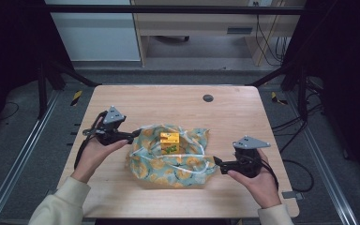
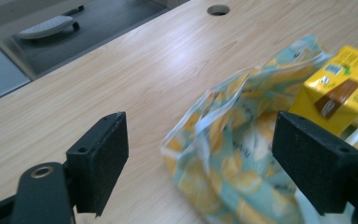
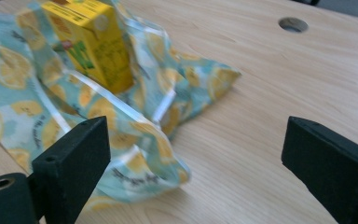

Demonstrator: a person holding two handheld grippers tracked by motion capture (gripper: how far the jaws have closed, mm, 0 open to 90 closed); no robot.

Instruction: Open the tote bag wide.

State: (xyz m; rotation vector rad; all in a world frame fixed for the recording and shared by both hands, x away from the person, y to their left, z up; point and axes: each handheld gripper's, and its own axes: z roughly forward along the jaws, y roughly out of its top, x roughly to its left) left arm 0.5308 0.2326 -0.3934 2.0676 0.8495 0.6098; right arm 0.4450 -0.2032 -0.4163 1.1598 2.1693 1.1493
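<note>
A yellow carton stands upright in the middle of a lemon-print bag, which lies crumpled and spread open near the centre of the table. The bag's white-edged rim rises loosely around the carton. The left gripper sits at the bag's left edge, its jaws wide apart, with the cloth corner between them but not pinched. The right gripper waits at the bag's right edge, jaws also spread and holding nothing. The step looks like getting a grip on the bag's rim from both sides. Next, each gripper needs to close on the cloth edge without tipping the carton.
</note>
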